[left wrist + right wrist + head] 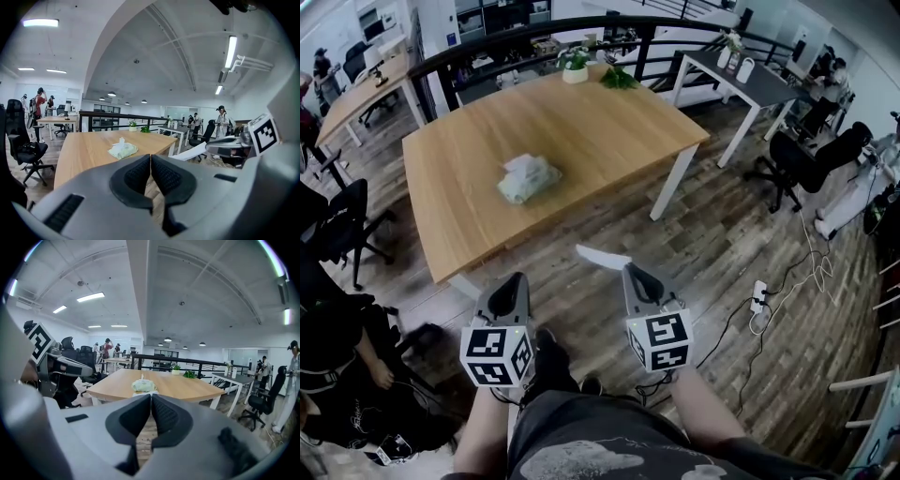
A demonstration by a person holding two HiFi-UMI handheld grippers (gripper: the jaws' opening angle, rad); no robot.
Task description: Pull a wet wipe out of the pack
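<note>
The pale green wet wipe pack point(528, 178) lies near the middle of the wooden table point(609, 131), with a wipe tuft sticking up from its top. Both grippers hang over the floor short of the table's near edge, well away from the pack. My right gripper point(630, 268) is shut on a white wet wipe point(602, 255) that sticks out flat toward the left. The left gripper view shows that sheet point(190, 152) in the right gripper's jaws, with the pack point(123, 150) beyond. My left gripper point(514, 278) is shut with nothing in it, its pads point(140, 176) pressed together.
Two small plants point(575, 64) stand at the table's far edge. Black office chairs point(342, 225) are at the left and another point(802, 159) at the right by a white-legged desk point(741, 80). A power strip with cables point(759, 295) lies on the wood floor.
</note>
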